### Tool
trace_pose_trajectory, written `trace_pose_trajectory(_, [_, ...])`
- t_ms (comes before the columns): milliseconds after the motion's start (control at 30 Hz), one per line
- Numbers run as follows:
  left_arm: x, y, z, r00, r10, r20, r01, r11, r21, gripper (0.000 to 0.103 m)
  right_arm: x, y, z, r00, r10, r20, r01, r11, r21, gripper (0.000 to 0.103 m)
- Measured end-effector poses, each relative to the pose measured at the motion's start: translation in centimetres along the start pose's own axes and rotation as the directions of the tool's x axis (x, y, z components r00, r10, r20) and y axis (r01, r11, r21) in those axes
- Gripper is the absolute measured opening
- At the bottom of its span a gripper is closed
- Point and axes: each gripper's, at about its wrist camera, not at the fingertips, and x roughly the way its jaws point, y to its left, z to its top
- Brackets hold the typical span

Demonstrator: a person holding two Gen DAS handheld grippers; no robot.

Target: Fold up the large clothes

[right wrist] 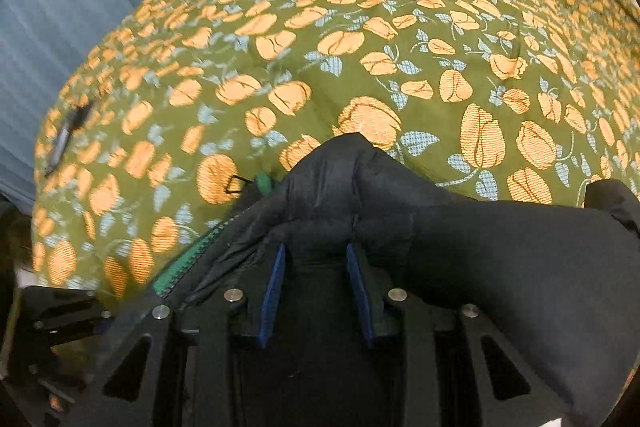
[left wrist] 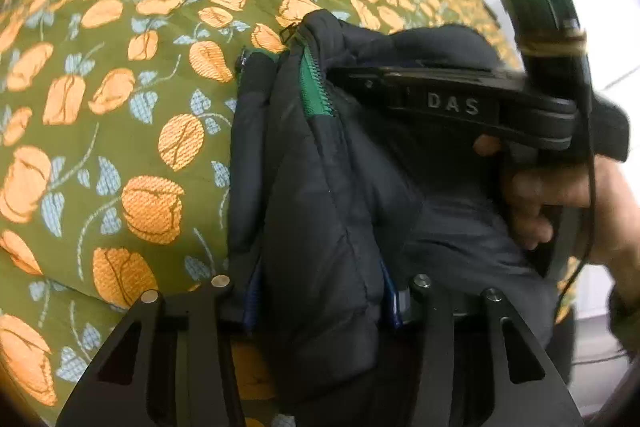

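- Jacket (left wrist: 320, 195), dark with a green zipper (left wrist: 316, 87), is hanging bunched above the floral bedspread (left wrist: 120, 107).
- Left gripper (left wrist: 320, 303) is pinching a jacket fold.
- Right gripper (right wrist: 316, 291) is pinching the jacket beside the zipper.

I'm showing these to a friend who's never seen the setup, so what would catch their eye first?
Probably the bedspread: olive green with bold orange flowers, filling the background of both views. Next, the dark puffy jacket with its bright green zipper, bunched up in the middle and pinched by both the left gripper and the right gripper. In the left wrist view, the other gripper's black body marked DAS crosses the right side.
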Motion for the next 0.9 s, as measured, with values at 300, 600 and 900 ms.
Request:
trace_pose_trajectory(300, [-0.1,-0.5,-0.3,1.0,0.023,-0.009,-0.023,0.999,0.026,0.048,-8.9,0.5,-3.2,0.989,0.087,0.122,-0.086,0.996,-0.012,0.033])
trace_pose_trajectory(600, [-0.1,-0.5,-1.2,0.999,0.041,-0.003,-0.041,0.999,0.028,0.048,-18.7,0.9,-22.1,0.977,0.12,0.176,-0.117,0.993,-0.029,0.033])
trace_pose_trajectory(900, [0.0,-1.9,-1.4,0.996,0.086,0.014,-0.087,0.995,0.04,0.049,-10.5,-0.9,-24.4,0.996,0.067,0.066,-0.075,0.989,0.129,0.032])
